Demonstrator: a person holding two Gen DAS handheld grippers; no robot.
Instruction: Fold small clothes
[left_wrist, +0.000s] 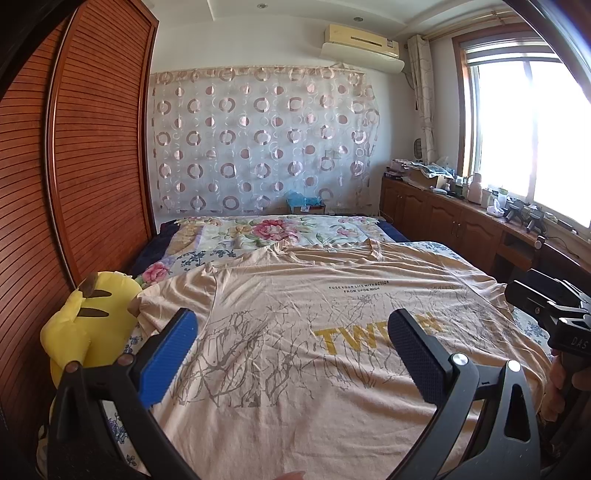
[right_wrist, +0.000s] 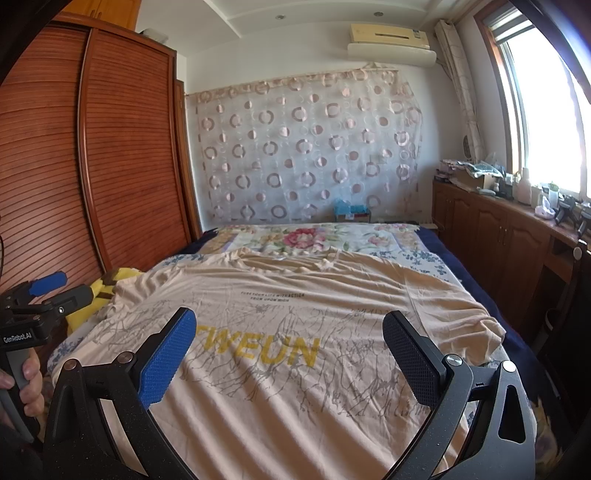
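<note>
Bedspread (left_wrist: 258, 230) carries a flat shirt (left_wrist: 314, 350); only the left view shows the plush (left_wrist: 92, 325) whole; both hand-held grippers gape empty.

Left wrist fisheye view. The left gripper (left_wrist: 291, 345) hangs above a beige T-shirt (left_wrist: 332, 332) with its jaws wide apart, one blue pad (left_wrist: 168, 356) and one black pad (left_wrist: 419, 356), holding nothing. The T-shirt lies spread flat, print upward, on a floral bedspread (left_wrist: 258, 230), its collar at the far end. A yellow plush toy (left_wrist: 92, 317) touches the T-shirt's left sleeve. The right gripper (left_wrist: 554, 306) shows partly at the T-shirt's right edge; its fingers are out of frame. Left of the T-shirt stands a slatted wooden wardrobe (left_wrist: 92, 147); beyond it hangs a circle-patterned curtain (left_wrist: 258, 140).
</note>
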